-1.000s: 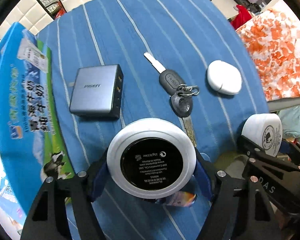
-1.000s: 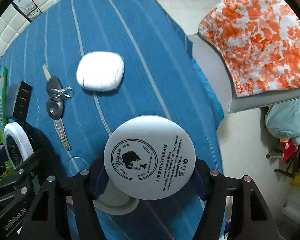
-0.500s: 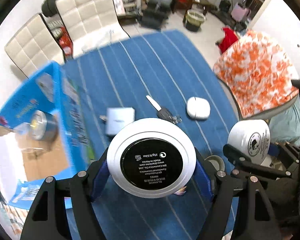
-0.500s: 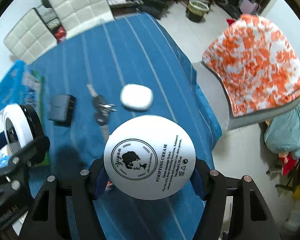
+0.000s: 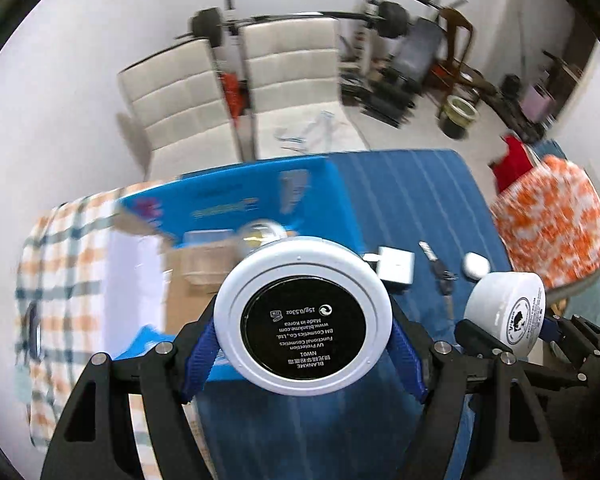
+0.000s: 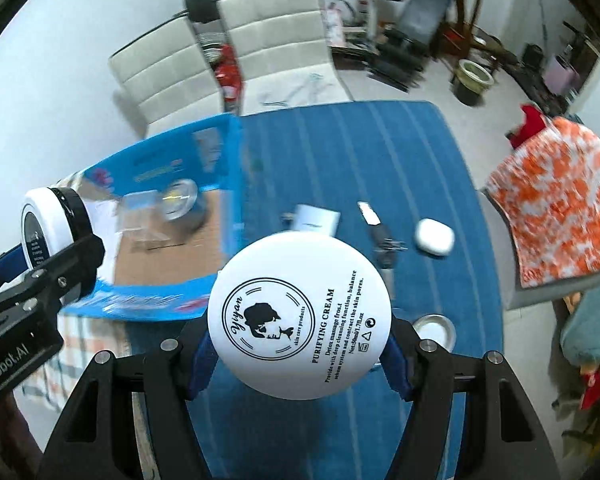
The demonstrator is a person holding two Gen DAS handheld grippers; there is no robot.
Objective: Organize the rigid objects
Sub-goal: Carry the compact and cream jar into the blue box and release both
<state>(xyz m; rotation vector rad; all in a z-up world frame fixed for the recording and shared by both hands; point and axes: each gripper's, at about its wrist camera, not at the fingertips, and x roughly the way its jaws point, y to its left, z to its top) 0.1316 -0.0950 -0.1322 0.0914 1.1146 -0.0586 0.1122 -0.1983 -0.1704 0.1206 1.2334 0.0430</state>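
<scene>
1. Left wrist view: my left gripper point(image 5: 302, 320) is clamped on the white compact with black base label point(image 5: 302, 317), blue pads point(image 5: 198, 354) pressing both sides, held up above the blue striped tablecloth point(image 5: 412, 196).
2. Right wrist view: my right gripper point(image 6: 299, 322) grips the white Purifying Cream jar point(image 6: 299, 322), printed face toward the lens, also lifted off the table.
3. Both grippers sit side by side; from the left view the cream jar shows at right, and from the right view the compact point(image 6: 46, 226) shows at far left.
4. Blue open carton point(image 6: 156, 216) lies on the left part of the table, with a silver round tin point(image 6: 182, 202) inside; contents are blurred.
5. On the cloth right of the carton: grey charger block point(image 6: 315, 219), then car key with fob point(image 6: 382, 240), then white earbud case point(image 6: 435, 237), all apart from each other.
6. Small silver lid point(image 6: 434, 330) rests on the cloth just right of the cream jar in my right view.
7. Plaid cloth point(image 5: 64, 264) is left of the carton; two white chairs point(image 5: 236, 92) stand behind the table, and an orange floral cover point(image 6: 556, 204) is at right.
</scene>
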